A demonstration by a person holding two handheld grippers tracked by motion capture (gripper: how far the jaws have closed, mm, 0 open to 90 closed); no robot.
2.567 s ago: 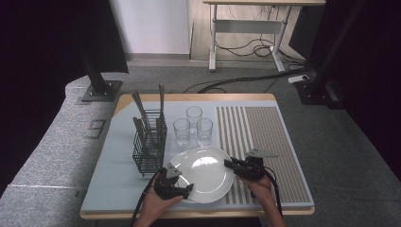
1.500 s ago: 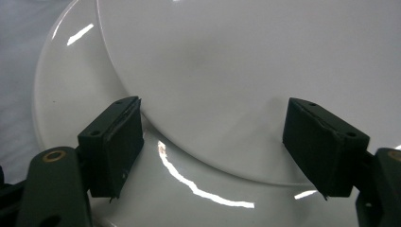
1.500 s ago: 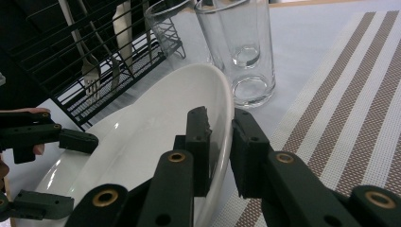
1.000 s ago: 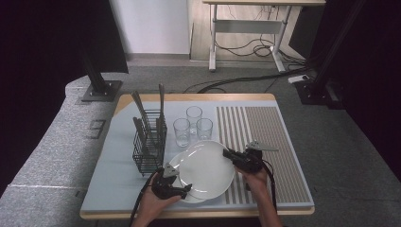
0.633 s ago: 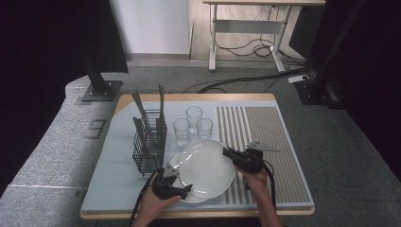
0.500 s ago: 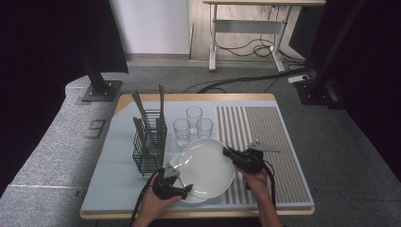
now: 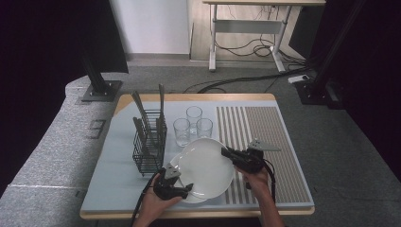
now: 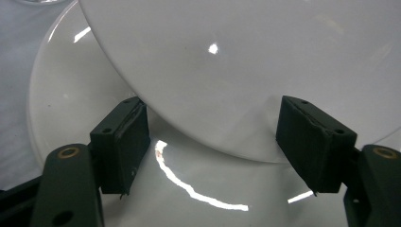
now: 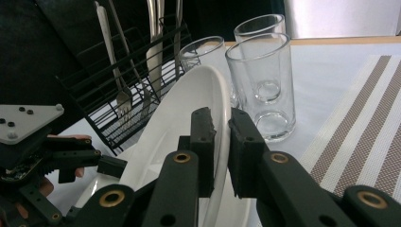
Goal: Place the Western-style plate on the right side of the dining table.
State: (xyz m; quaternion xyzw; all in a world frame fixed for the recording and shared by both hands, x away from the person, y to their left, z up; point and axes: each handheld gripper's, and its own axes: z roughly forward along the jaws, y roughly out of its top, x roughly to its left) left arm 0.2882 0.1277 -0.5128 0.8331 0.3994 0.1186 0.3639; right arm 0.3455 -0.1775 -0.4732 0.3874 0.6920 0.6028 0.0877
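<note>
right gripper (image 7: 226, 153): jaws pinch top plate (image 7: 203, 166) rim to tip it up | left gripper (image 7: 185, 189): jaws open, by bottom plate (image 8: 56, 109)

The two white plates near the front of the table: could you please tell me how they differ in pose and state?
The upper plate is tilted, its right rim raised and pinched by the right hand-held gripper; the lower plate lies flat on the table. The upper plate overlaps and hides most of the lower plate. The left hand-held gripper stands open over the lower plate. Both are plain, round and white.
</note>
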